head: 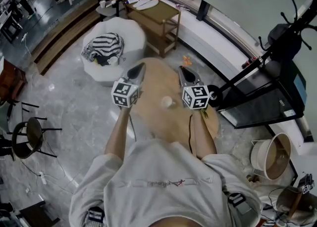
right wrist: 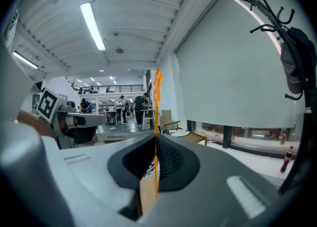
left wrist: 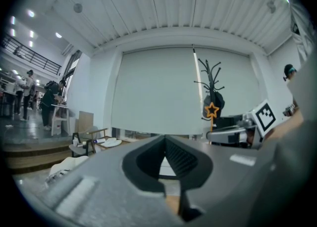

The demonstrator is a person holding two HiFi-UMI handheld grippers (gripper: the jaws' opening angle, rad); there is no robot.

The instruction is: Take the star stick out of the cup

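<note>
A small white cup [head: 167,102] stands on the round wooden table [head: 153,85] between my two grippers. My right gripper [head: 187,74] is shut on the thin orange star stick [right wrist: 156,122], which stands upright through its jaws. The stick's star [left wrist: 212,110] shows above that gripper in the left gripper view. From the head view the star [head: 186,62] sits just beyond the right jaw tips, clear of the cup. My left gripper [head: 134,72] hovers left of the cup, its jaws [left wrist: 165,138] meeting at the tips with nothing between them.
A white pouf with a striped cloth [head: 111,48] sits beyond the table at left, with a wooden cart [head: 156,18] behind it. A black coat rack [head: 277,43] rises at right. Black stools [head: 29,134] stand far left, and a round basket [head: 271,156] lies at lower right.
</note>
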